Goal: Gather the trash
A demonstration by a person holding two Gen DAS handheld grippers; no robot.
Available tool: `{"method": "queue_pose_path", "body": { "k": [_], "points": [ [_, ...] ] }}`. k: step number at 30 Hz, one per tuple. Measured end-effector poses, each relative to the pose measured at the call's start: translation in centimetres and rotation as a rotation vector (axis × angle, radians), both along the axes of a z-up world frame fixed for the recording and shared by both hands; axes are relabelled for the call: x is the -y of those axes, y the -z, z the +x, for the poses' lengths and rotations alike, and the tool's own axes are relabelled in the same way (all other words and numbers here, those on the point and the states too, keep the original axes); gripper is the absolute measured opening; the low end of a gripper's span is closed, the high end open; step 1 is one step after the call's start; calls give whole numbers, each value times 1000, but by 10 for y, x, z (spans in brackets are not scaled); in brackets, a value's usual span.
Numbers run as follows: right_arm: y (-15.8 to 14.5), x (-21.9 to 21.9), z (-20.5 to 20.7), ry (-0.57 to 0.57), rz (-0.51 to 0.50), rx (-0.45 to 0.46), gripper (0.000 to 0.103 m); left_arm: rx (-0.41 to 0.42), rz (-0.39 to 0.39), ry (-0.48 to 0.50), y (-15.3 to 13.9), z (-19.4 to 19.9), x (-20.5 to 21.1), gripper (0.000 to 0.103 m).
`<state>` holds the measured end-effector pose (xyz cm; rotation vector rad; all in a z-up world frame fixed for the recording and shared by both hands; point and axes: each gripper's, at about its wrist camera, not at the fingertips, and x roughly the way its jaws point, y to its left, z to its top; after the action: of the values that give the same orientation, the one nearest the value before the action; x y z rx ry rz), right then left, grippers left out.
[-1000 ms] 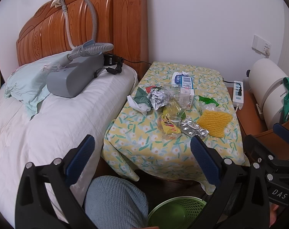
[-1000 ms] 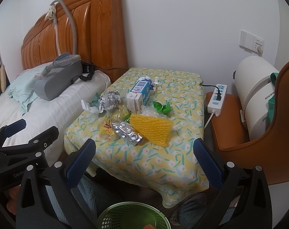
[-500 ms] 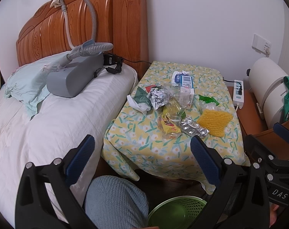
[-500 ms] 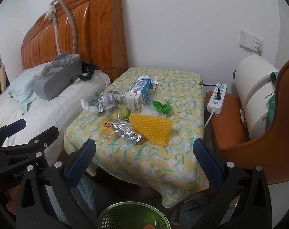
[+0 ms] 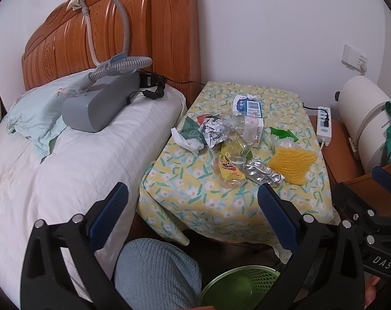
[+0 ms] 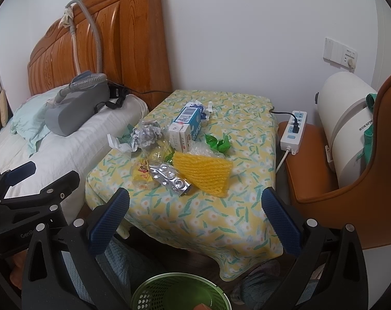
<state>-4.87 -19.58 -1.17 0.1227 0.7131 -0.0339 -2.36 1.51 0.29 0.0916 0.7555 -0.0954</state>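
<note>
Glossy varnished wood on the headboard [image 5: 112,38]. Beside it, matt printed cloth over the table [image 6: 237,206]; on that, shiny silver foil blister pack [image 6: 169,178], rough yellow foam netting [image 6: 203,173], crumpled paper [image 5: 213,131]. Below the table, perforated green plastic basket [image 6: 180,294].

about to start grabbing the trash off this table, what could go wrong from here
1. The silver blister pack lies partly over the yellow foam net; gripping one may drag the other off the near edge.
2. The clear plastic bottle sits tangled among crumpled paper and wrappers, so it could slip or scatter them.
3. The green bin is low under the table edge, beside the person's knee; drops may miss it.
</note>
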Motion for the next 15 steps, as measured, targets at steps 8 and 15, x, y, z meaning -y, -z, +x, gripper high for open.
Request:
{"method": "queue_pose_path", "body": {
  "k": [8,15],
  "points": [
    [-6,3,-16,-11,-3,9,101,22,7,-10,-13,-21,-6,96],
    [-6,3,-20,-37,-26,3,101,27,7,46,-16,-33,-9,96]
  ]
}}
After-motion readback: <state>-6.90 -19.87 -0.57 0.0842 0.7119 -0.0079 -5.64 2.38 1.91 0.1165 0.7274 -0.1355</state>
